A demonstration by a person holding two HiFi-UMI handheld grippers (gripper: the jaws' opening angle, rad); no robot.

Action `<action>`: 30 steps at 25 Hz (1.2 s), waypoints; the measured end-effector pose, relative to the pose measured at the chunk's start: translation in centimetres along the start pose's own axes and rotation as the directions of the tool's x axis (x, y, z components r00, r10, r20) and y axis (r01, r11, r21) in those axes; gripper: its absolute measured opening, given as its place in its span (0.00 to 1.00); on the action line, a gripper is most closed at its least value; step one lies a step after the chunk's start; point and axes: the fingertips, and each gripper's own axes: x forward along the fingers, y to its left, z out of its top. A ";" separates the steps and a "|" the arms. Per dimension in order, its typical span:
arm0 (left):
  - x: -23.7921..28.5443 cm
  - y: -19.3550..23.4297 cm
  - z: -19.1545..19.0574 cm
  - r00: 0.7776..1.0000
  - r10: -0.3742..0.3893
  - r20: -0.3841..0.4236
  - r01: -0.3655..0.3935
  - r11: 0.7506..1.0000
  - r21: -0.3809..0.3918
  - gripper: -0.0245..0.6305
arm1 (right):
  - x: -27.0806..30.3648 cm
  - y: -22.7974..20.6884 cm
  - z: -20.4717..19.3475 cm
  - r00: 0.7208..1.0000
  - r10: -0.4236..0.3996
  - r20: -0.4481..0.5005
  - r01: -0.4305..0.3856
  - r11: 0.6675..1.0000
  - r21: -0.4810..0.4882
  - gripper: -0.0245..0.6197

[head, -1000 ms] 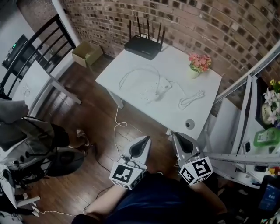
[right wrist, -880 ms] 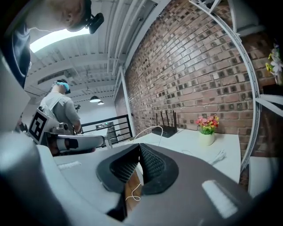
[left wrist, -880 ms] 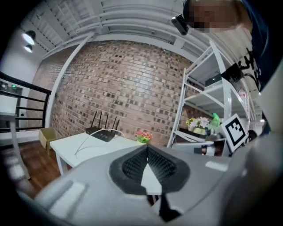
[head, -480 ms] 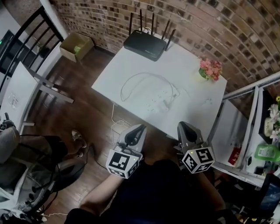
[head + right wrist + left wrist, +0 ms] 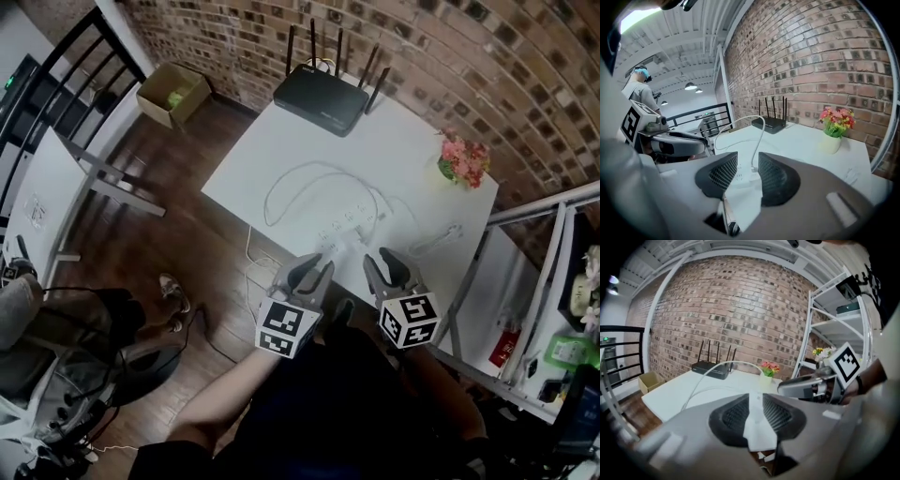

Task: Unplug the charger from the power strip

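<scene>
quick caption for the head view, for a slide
Left gripper and right gripper, jaws just opening, nothing between them, poised before the power strip on the white table.

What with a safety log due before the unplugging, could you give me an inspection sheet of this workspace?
Surface: white table, mostly bare.
Job's things: power strip near the front edge; charger plugged in.
Clutter: router, flower pot.
Grippers: left claw and right claw open, having just been opening; nothing gripped.
Cables: looped white lead; coiled cable.
Surroundings: brick wall, cardboard box, shelving.
</scene>
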 end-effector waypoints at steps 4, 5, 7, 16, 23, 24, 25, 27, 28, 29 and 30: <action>2.1 0.4 -1.4 0.998 0.025 -0.054 -0.024 1.000 0.014 0.19 | 1.9 -0.8 -1.7 0.998 0.012 -0.055 -0.014 0.999 -0.031 0.31; 2.6 0.6 -1.8 0.997 0.035 -0.067 -0.034 0.999 0.015 0.19 | 2.4 -0.9 -2.2 0.998 0.014 -0.069 -0.017 0.999 -0.037 0.31; 3.5 1.3 -2.8 0.994 0.053 -0.095 -0.053 0.999 0.013 0.19 | 3.3 -1.2 -3.2 0.995 0.019 -0.096 -0.024 0.999 -0.045 0.32; 7.4 3.9 -7.6 0.967 0.107 -0.232 -0.100 0.994 0.041 0.19 | 7.1 -1.4 -6.9 0.979 0.018 -0.205 -0.039 0.994 -0.098 0.33; 9.6 4.2 -9.0 0.955 0.109 -0.276 -0.100 0.994 0.047 0.19 | 9.3 -1.4 -8.7 0.966 -0.003 -0.259 -0.040 0.986 -0.161 0.34; 9.8 4.2 -9.1 0.954 0.110 -0.279 -0.099 0.994 0.052 0.19 | 9.5 -1.4 -8.8 0.965 -0.007 -0.261 -0.038 0.986 -0.164 0.34; 9.9 4.3 -9.2 0.952 0.111 -0.284 -0.099 0.993 0.057 0.19 | 9.6 -1.4 -8.8 0.965 -0.010 -0.262 -0.035 0.985 -0.167 0.33; 10.0 4.4 -9.4 0.948 0.116 -0.296 -0.103 0.993 0.060 0.19 | 9.7 -1.3 -8.7 0.966 -0.013 -0.258 -0.033 0.984 -0.174 0.33; 10.1 4.4 -9.6 0.947 0.119 -0.299 -0.107 0.993 0.058 0.19 | 9.7 -1.3 -8.7 0.967 -0.015 -0.255 -0.032 0.983 -0.179 0.32; 10.1 4.5 -9.8 0.946 0.121 -0.299 -0.109 0.992 0.056 0.19 | 9.7 -1.2 -8.7 0.968 -0.017 -0.250 -0.031 0.982 -0.187 0.30; 10.2 4.5 -9.9 0.947 0.123 -0.298 -0.112 0.992 0.054 0.19 | 9.7 -1.1 -8.7 0.969 -0.020 -0.244 -0.029 0.980 -0.196 0.29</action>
